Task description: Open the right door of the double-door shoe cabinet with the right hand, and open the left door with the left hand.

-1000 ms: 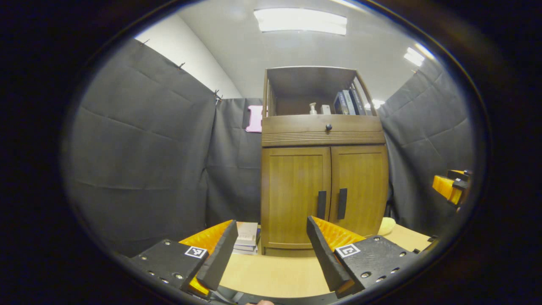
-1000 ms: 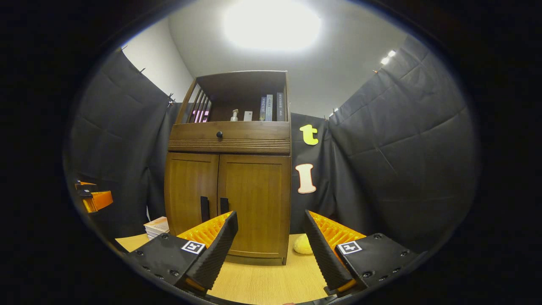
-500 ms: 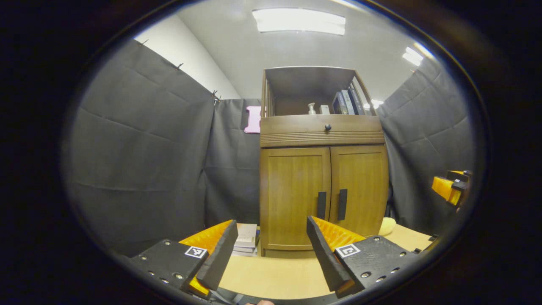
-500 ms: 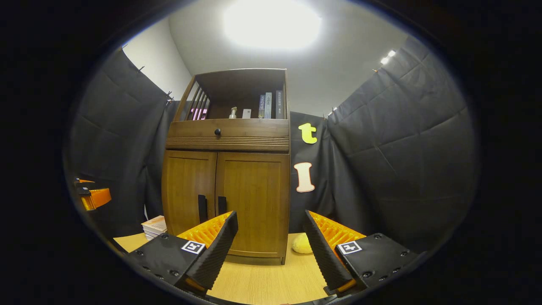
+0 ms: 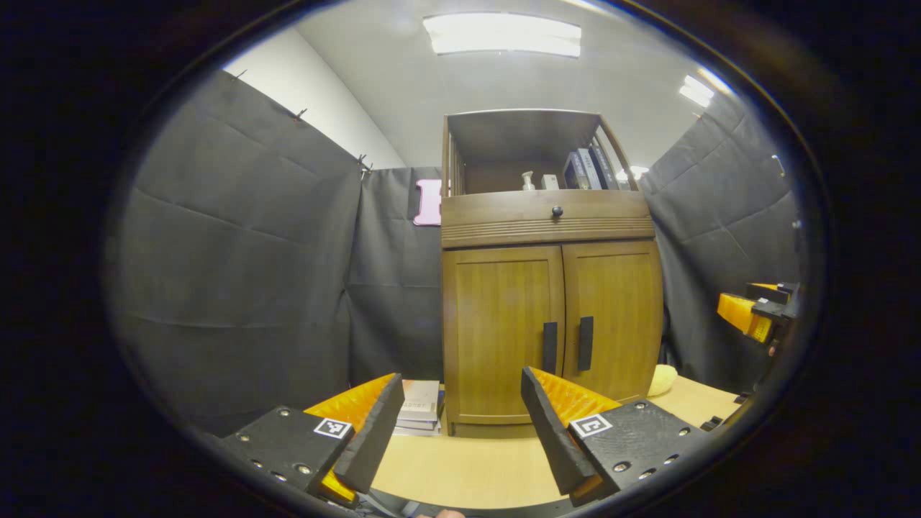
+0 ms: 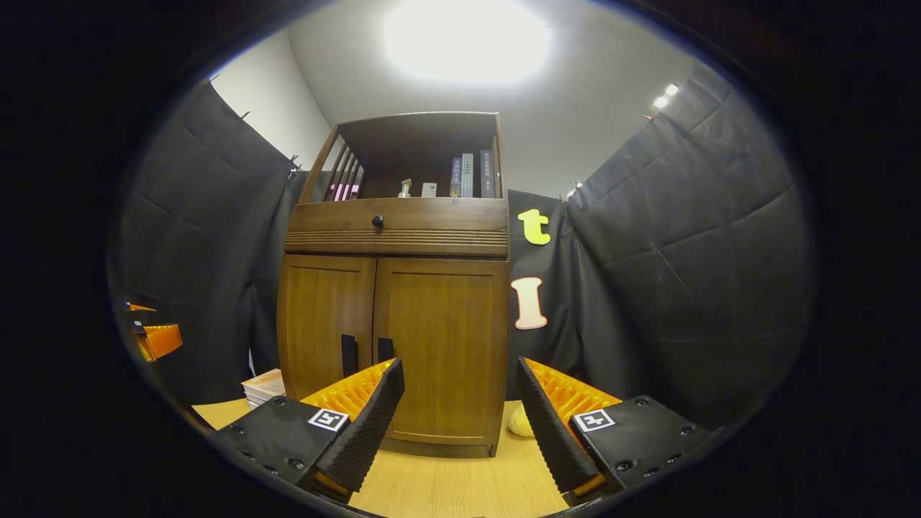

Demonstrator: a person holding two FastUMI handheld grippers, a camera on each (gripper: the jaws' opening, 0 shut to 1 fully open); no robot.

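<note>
While both cabinet doors (image 5: 552,331) seemingly sit closed, left claw (image 5: 460,432) and right claw (image 6: 460,424) gape wide

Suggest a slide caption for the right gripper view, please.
Open right gripper faces the closed cabinet.

The shoe cabinet (image 5: 550,288) is warm brown wood with a visible grain. Both door handles (image 5: 567,346) are black, and so is the round drawer knob (image 5: 556,211). A band of fine horizontal grooves (image 6: 396,237) runs under the drawer. The table (image 6: 446,489) is pale yellowish wood with a faint straight grain. A soft pale-yellow object (image 5: 662,379) lies right of the cabinet; a stack of books (image 5: 419,406) on the left has whitish and tan covers.
</note>
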